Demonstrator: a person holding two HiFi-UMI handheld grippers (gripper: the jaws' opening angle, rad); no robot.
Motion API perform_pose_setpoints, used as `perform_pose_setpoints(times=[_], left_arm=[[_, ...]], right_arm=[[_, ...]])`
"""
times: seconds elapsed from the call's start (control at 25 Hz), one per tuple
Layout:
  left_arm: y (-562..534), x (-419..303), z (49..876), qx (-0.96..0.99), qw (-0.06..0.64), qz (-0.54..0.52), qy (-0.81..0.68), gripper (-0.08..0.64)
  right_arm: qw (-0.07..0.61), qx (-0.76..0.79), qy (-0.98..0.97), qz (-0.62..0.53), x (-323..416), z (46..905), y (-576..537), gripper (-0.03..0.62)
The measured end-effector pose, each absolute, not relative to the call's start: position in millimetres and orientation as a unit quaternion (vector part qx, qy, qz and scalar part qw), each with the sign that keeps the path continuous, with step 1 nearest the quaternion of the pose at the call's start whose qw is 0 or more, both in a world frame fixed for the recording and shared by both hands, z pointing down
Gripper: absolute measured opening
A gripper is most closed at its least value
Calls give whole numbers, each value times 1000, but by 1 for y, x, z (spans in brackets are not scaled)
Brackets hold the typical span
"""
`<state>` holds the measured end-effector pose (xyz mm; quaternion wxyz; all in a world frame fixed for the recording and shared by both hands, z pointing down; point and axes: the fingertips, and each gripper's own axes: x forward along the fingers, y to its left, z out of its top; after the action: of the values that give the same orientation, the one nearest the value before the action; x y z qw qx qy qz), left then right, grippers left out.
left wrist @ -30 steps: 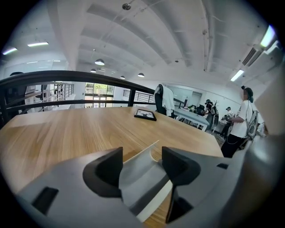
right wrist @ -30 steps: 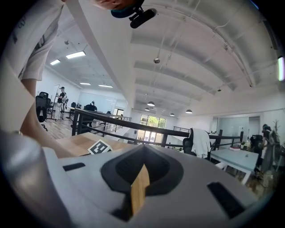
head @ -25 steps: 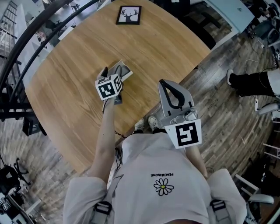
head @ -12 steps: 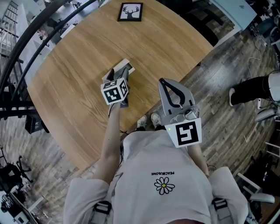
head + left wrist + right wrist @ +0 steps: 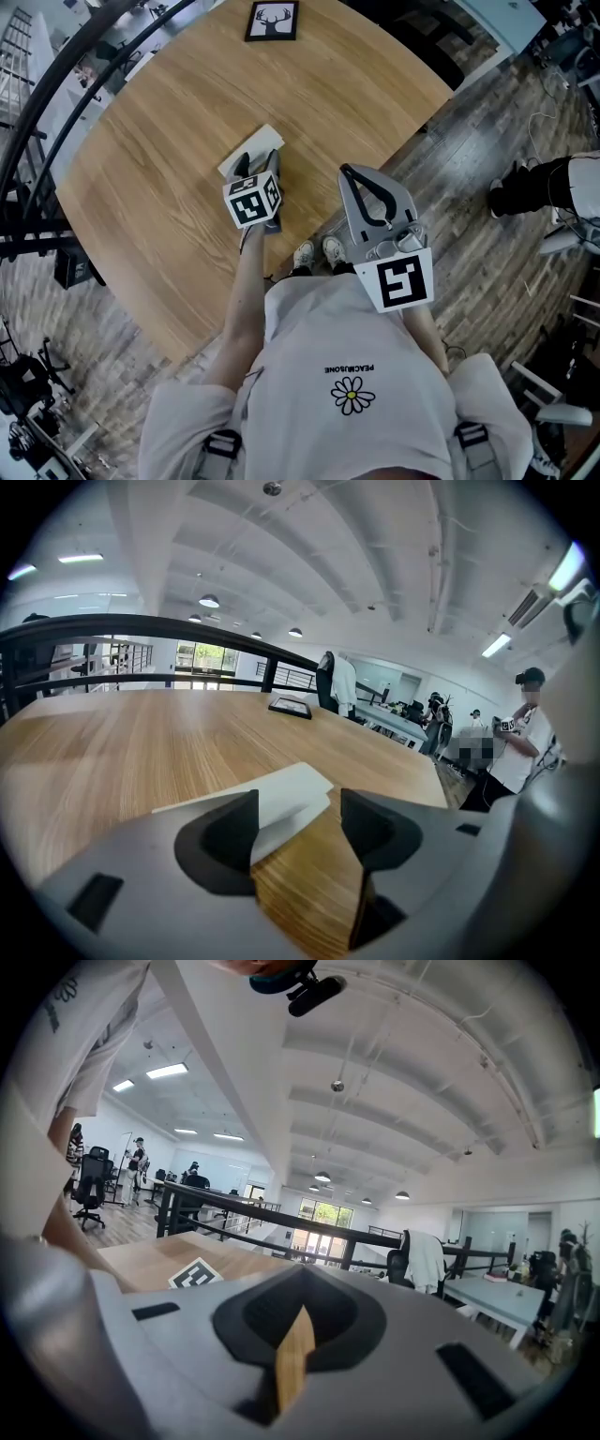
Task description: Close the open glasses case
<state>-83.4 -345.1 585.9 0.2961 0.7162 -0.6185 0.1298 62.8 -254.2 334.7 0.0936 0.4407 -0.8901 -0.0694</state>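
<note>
Your left gripper (image 5: 300,810) sits low over the white glasses case (image 5: 281,791) on the table (image 5: 159,131), jaws apart – placed to press the lid, which looks nearly flat. Right gripper (image 5: 298,1326) hangs clear, jaws together and empty – 1 gripper should suffice.

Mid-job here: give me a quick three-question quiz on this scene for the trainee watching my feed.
1. True or false: the right gripper has its jaws spread around the glasses case.
2. What lies at the far end of the table? A) a framed deer picture B) a mug C) a laptop
3. Fill in the blank: the left gripper, next to the case, has its jaws ____.

Key: 1 false, it is shut and held back near the person's body, away from the case. 2 A. 3 apart.
</note>
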Motion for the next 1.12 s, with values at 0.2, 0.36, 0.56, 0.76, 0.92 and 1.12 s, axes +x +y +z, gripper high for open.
perform_pose_setpoints(times=[0.2, 0.36, 0.56, 0.76, 0.92, 1.12], left_arm=[[-341, -81, 593, 708, 312, 131, -620, 270], [-341, -78, 590, 705, 316, 127, -623, 272], [-356, -82, 552, 720, 279, 103, -627, 272], [-377, -79, 460, 749, 165, 69, -638, 272], [-368, -66, 374, 775, 63, 32, -628, 272], [-321, -52, 326, 773, -11, -31, -633, 154]], right_arm=[[79, 443, -891, -60, 64, 330, -252, 8], [78, 447, -890, -57, 70, 326, -249, 8], [74, 445, -890, -69, 68, 321, -251, 8], [66, 443, -891, -69, 69, 319, -253, 8], [62, 444, -891, -73, 68, 316, -255, 8], [58, 445, -890, -78, 68, 316, -259, 8]])
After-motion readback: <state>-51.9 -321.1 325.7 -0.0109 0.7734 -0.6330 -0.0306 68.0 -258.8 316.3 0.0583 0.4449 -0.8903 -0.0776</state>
